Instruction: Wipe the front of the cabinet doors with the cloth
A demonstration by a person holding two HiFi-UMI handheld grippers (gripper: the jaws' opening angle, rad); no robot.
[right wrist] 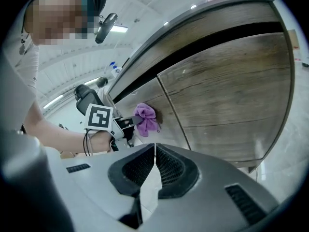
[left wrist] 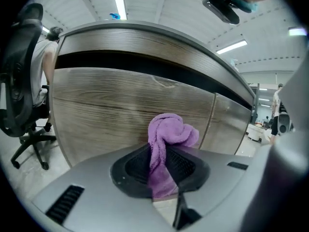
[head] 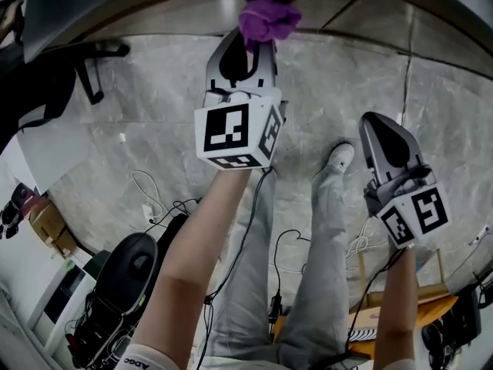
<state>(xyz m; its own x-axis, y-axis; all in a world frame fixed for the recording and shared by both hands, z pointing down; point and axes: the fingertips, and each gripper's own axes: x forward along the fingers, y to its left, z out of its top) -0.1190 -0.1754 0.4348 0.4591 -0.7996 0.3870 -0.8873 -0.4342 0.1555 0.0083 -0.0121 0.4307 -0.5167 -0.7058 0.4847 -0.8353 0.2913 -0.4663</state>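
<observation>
Along the left gripper (left wrist: 161,170): clamped tight on the lower tail of the purple cloth (left wrist: 171,129), leaving a bunched wad proud of the tips, probably so that soft fabric rather than hard plastic meets the wood. Held up to the front of the cabinet door (left wrist: 106,110), about mid-height and toward its right edge, just short of the seam (left wrist: 211,122) to the neighbouring door (left wrist: 229,124); hard to confirm contact from this angle. Aimed roughly square at the panel, which would suit an even rub. Beyond the door's left edge, an office chair (left wrist: 21,81).

Along the right gripper (right wrist: 154,166): closed pad to pad on nothing, kept well back from the cabinet, seemingly parked there to stay out of the wiping hand's path. From this side, looks as though the wad touches the door face close to that vertical seam.

From the head: left forearm (head: 192,260) stretched almost straight forward, wrist in line with it, tips and cloth right up at the cabinet front along the picture's top edge. Right forearm (head: 397,314) drawn in shorter, its claw hanging over the floor (head: 154,106) beside a white shoe (head: 339,158), pointing the same way but well clear of the doors. Judged from this: wiping under way on one door, with the neighbouring one likely yet to come.
</observation>
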